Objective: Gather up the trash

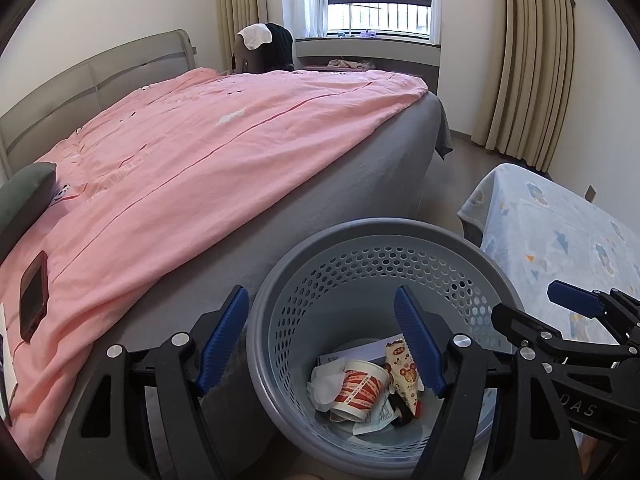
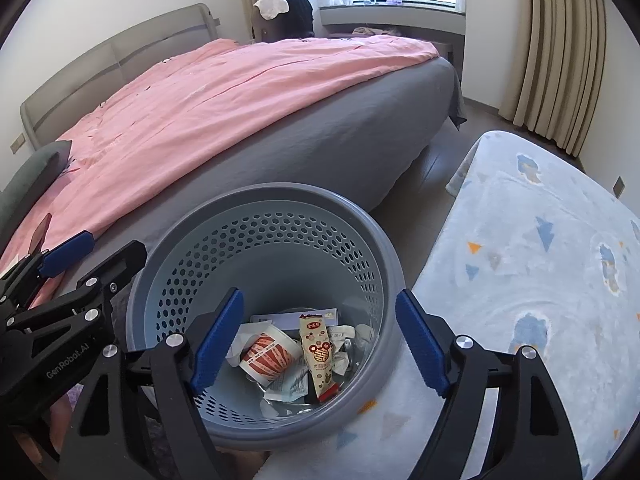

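A grey perforated waste basket stands on the floor between the bed and a blanket-covered surface; it also shows in the right wrist view. Inside lie a red-and-white paper cup, a snack wrapper, tissues and papers. My left gripper is open and empty above the basket's left rim. My right gripper is open and empty above the basket's right side. Each gripper shows in the other's view, the right and the left.
A bed with a pink duvet and grey sheet lies to the left. A phone and a grey pillow rest on it. A light blue patterned blanket covers a surface at right. Curtains and a window are behind.
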A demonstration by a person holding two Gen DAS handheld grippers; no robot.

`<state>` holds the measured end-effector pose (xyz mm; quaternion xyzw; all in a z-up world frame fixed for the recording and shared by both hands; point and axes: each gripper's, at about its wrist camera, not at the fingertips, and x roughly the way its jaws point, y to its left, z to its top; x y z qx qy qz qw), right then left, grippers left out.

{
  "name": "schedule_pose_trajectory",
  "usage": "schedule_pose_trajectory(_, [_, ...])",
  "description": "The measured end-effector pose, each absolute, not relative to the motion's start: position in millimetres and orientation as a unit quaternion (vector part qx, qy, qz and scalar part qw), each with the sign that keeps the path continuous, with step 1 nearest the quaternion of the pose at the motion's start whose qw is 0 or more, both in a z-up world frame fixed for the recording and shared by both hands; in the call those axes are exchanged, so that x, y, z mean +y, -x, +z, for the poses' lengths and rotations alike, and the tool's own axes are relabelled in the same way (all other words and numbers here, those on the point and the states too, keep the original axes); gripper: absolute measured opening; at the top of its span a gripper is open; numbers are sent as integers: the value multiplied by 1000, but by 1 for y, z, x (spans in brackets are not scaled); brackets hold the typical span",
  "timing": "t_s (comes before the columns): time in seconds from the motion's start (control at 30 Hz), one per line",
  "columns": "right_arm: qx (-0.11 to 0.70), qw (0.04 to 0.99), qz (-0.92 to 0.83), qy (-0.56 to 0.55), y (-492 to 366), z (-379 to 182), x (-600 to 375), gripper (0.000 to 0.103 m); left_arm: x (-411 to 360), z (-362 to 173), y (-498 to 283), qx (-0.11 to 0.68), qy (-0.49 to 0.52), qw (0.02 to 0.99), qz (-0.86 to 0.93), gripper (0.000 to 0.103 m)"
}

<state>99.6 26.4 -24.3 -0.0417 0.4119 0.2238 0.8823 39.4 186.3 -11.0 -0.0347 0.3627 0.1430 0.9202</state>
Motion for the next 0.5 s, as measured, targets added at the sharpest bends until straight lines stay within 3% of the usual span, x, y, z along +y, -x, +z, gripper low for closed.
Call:
schedule_pose_trajectory(0.33, [409,884,221,44,-99,-24,27,79,186,-11,-40,365,34,919,145,73])
schedule_pose_trajectory(0.5, [409,884,221,43,-99,-24,26,80,186,-11,-39,362,32,920,148,78])
